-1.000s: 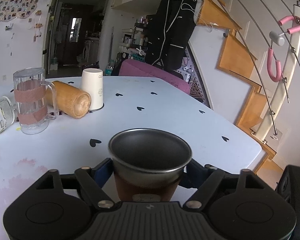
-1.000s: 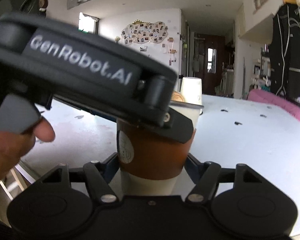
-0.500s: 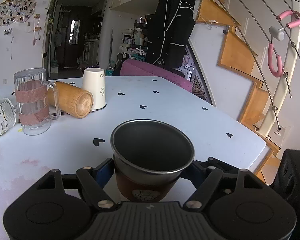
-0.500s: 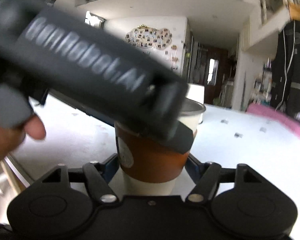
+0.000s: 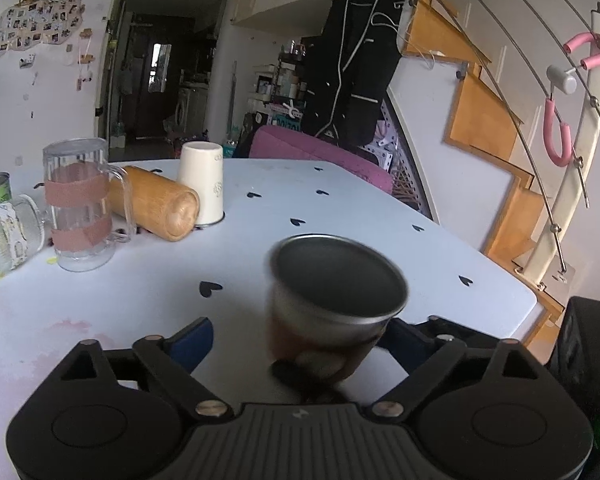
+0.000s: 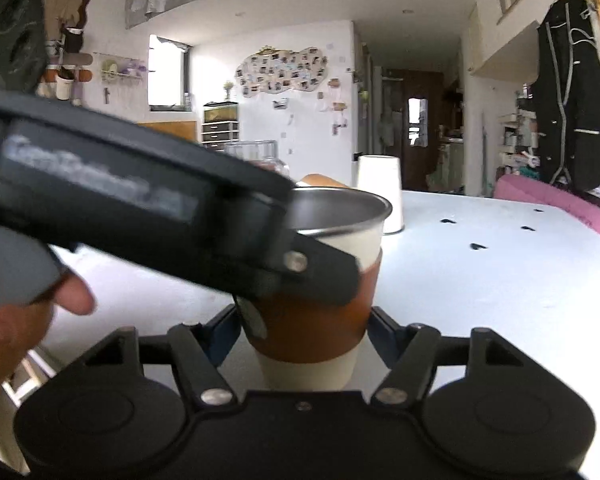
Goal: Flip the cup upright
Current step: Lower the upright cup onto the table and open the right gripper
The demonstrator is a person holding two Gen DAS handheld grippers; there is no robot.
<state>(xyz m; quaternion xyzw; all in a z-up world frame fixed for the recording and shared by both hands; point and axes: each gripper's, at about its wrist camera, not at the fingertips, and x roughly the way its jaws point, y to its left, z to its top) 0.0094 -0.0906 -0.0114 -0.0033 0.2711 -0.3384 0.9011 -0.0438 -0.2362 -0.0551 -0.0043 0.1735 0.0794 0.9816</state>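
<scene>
White walls, cloud-shaped photo collage [image 5: 36, 24] at left. Dark hallway with a lit door pane [image 5: 159, 68] at its far end. Wooden staircase with steel-wire railing [image 5: 488, 92] at right; black jacket with white trim [image 5: 352, 64] hanging beside it. Bright daylit window [image 6: 168, 74].

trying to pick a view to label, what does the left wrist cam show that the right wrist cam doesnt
Only the left wrist view shows the dark inside of the cup, the glass mug in full, the jar and the staircase. Only the right wrist view shows the cup's brown sleeve sharply, the left gripper across it, and the hand. Both show the cup, the white cup and the table.
</scene>
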